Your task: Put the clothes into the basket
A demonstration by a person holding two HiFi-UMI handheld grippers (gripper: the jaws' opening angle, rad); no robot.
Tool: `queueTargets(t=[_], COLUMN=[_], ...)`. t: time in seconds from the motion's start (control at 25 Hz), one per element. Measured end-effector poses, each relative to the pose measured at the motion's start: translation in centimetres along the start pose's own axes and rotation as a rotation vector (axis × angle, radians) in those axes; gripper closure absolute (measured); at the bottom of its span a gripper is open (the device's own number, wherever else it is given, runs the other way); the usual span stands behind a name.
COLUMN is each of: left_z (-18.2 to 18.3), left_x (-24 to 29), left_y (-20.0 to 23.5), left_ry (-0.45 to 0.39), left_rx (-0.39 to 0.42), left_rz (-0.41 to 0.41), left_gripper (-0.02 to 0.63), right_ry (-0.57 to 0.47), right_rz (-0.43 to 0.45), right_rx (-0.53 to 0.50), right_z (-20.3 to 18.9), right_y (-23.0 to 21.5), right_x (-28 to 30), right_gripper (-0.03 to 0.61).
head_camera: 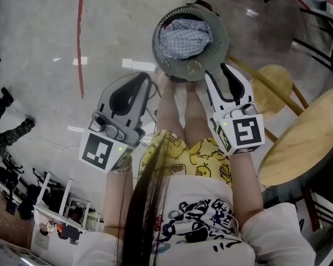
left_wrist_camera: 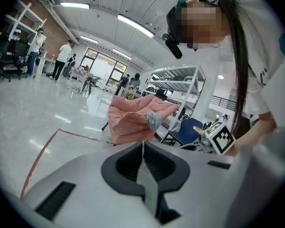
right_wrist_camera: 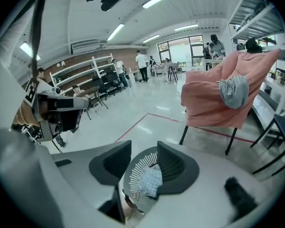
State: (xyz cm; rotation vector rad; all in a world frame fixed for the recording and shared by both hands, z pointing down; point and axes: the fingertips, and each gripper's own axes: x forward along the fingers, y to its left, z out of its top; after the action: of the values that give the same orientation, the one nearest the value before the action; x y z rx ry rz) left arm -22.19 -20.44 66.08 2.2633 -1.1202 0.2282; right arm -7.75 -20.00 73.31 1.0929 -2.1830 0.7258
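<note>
Overhead, in the head view, we saw the basket [head_camera: 221, 37] standing on the floor [head_camera: 39, 49] just ahead of both claws, with a checked cloth [head_camera: 184, 37] lying inside it. The left claw [head_camera: 149, 83] was just beside the basket's near left rim and the right claw [head_camera: 222, 73] just beside its near right rim. Neither carried anything, and no other clothes showed from up there.

Next, in the left gripper view, that claw's jaws were pressed together with nothing between them. Straight beyond their tips, well apart across the floor, a pink cloth [left_wrist_camera: 130, 122] hung over a chair [left_wrist_camera: 106, 126], and a grey garment [left_wrist_camera: 153, 121] lay on top of it.

Last, in the right gripper view, the jaws stood apart and empty. The basket and its checked cloth showed through the gap below them, while the draped chair sat up and to the right.

We judged that the remaining clothes lay forward, past the basket. The left claw was aimed at them more squarely, but it would have to open before taking hold
</note>
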Motion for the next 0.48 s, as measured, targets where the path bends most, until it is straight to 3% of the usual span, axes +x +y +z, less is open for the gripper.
queueTargets(t=[0.2, 0.48], left_z=[1.6, 6.8], left_x=[-0.6, -2.0], left_y=[-0.8, -1.9], left_ry=[-0.02, -0.095], left_rx=[0.019, 0.07], left_rz=[-0.003, -0.006], left_gripper=[0.589, 0.589], right_ry=[-0.031, -0.1], right_rz=[0.022, 0.031], right_rx=[-0.012, -0.068], right_z=[1.7, 6.3], right_y=[0.1, 1.0], right_x=[-1.5, -4.7], right_gripper=[0.411, 0.425])
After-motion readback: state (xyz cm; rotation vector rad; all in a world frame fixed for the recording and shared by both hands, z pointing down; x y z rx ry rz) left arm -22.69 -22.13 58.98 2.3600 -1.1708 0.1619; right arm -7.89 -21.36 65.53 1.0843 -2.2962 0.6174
